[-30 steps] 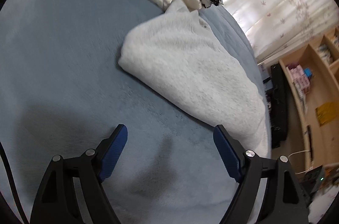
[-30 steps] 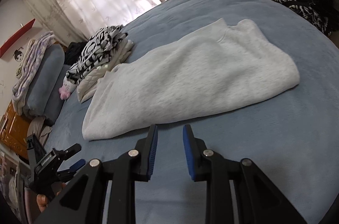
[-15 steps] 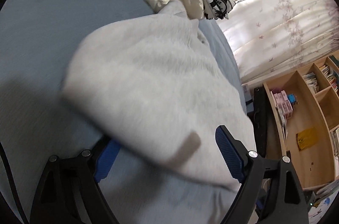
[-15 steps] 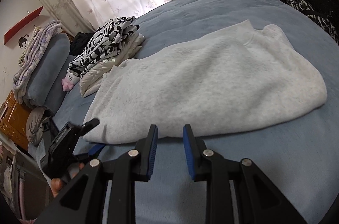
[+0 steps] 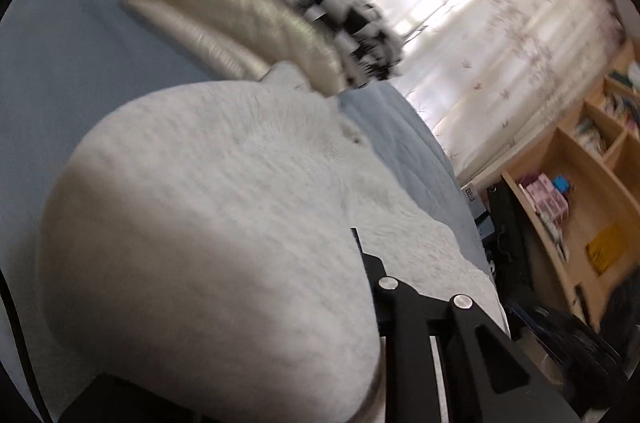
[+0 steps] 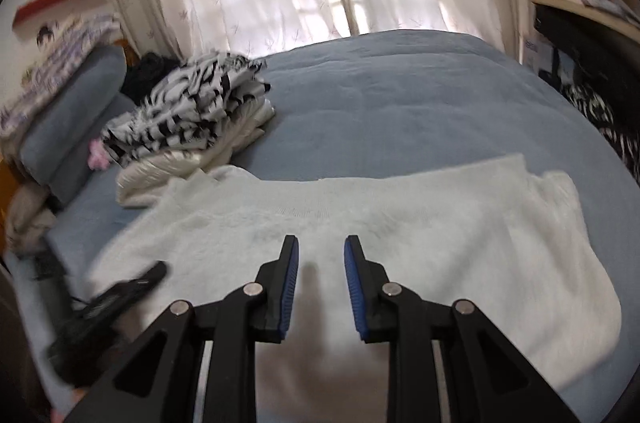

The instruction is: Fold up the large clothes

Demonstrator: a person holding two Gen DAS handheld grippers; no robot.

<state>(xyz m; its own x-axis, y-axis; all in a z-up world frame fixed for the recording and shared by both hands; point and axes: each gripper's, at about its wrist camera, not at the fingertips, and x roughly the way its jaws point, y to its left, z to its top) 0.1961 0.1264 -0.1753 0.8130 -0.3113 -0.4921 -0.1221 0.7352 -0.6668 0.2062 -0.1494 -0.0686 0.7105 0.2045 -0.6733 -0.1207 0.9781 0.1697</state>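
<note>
A white fleecy garment (image 5: 224, 207) lies folded lengthwise across the blue bed (image 6: 400, 95). In the left wrist view its near end bulges up over my left gripper (image 5: 340, 255) and hides one finger. The other black finger (image 5: 370, 263) presses into the cloth. The jaws are closing with the garment's edge pinched between them. In the right wrist view the garment (image 6: 400, 223) spreads below my right gripper (image 6: 320, 247). That gripper hovers over the garment's middle with a narrow gap and nothing between the blue pads. The left gripper (image 6: 156, 271) shows blurred at the garment's left end.
A pile of folded clothes, zebra-patterned (image 6: 188, 111) over cream (image 5: 240, 35), lies just beyond the garment's far corner. A blue pillow (image 6: 72, 111) and a pink toy (image 6: 98, 155) sit at the head of the bed. Wooden shelves (image 5: 580, 203) stand past the bed's right side.
My left gripper has pushed in from the bare bedspread onto the garment's end and drawn its jaws together on the cloth. My right gripper has moved forward over the garment, its gap unchanged.
</note>
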